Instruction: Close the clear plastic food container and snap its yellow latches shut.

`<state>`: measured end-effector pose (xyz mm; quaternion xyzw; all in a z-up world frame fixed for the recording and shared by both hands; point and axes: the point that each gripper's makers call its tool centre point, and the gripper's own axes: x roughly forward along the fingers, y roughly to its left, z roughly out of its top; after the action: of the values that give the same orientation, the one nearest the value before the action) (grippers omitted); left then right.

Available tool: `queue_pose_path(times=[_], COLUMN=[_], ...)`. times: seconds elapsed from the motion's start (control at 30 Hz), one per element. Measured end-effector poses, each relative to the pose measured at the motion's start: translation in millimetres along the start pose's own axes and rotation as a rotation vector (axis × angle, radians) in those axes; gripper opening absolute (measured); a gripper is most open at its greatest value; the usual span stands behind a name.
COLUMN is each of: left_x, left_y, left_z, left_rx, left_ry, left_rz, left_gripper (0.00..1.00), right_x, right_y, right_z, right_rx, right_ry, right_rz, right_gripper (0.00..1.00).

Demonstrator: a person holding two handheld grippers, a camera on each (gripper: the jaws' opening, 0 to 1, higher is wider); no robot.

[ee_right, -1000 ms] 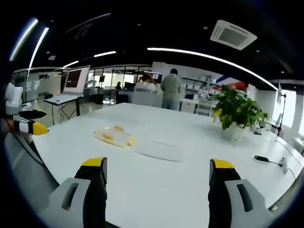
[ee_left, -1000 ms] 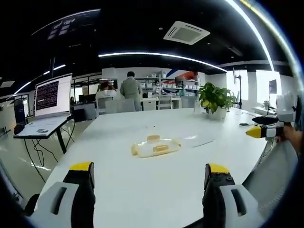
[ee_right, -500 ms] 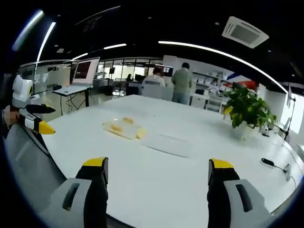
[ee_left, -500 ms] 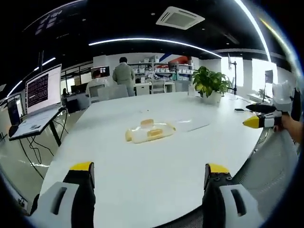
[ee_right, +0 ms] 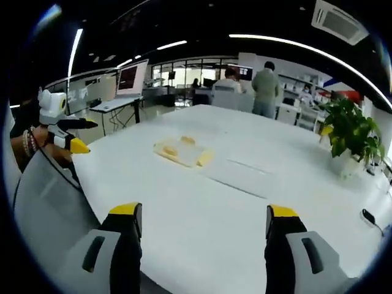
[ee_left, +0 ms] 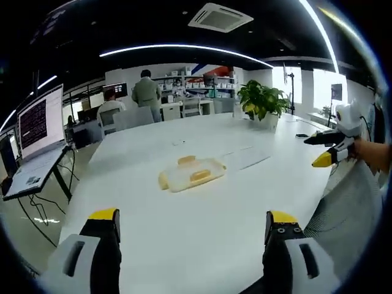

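Container [ee_left: 191,174]: clear box with yellow latches, on the white desk [ee_left: 184,233], at 12 o'clock from my left tongs.
Lid [ee_right: 240,177]: flat on the desk, just beside the container [ee_right: 182,150].
Left tongs [ee_left: 191,225]: apart, holding nothing.
Right tongs [ee_right: 203,220]: apart, holding nothing.
Plant [ee_left: 262,101]: far desk edge, at 1 o'clock.

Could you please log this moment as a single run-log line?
left gripper: open | right gripper: open | container: on table, untouched | lid: beside container
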<state>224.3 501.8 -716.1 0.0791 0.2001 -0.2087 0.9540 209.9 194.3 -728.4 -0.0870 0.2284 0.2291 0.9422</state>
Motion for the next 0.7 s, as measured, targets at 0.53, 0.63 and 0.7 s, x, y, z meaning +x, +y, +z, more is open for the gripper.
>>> queue_pose_path(times=[0.53,0.63,0.7], left_x=[57,66,72], left_y=[36.8,45.2,51.9], left_z=[40.6,45.6,50.5], left_rx=[0.113,0.1,0.085], left_ry=[-0.019,-0.019,-0.03], left_rz=[-0.038,-0.041,-0.039], left_gripper=[0.94,0.93,0.93], right_x=[74,86,95], right_y=[8,6,5], right_z=[41.6,49.4,53.6], right_rx=[-0.147,-0.212,-0.221], right_ry=[-0.009,-0.014,-0.016], right_rz=[0.098,0.106,0.113], right_gripper=[0.75,0.7,0.71])
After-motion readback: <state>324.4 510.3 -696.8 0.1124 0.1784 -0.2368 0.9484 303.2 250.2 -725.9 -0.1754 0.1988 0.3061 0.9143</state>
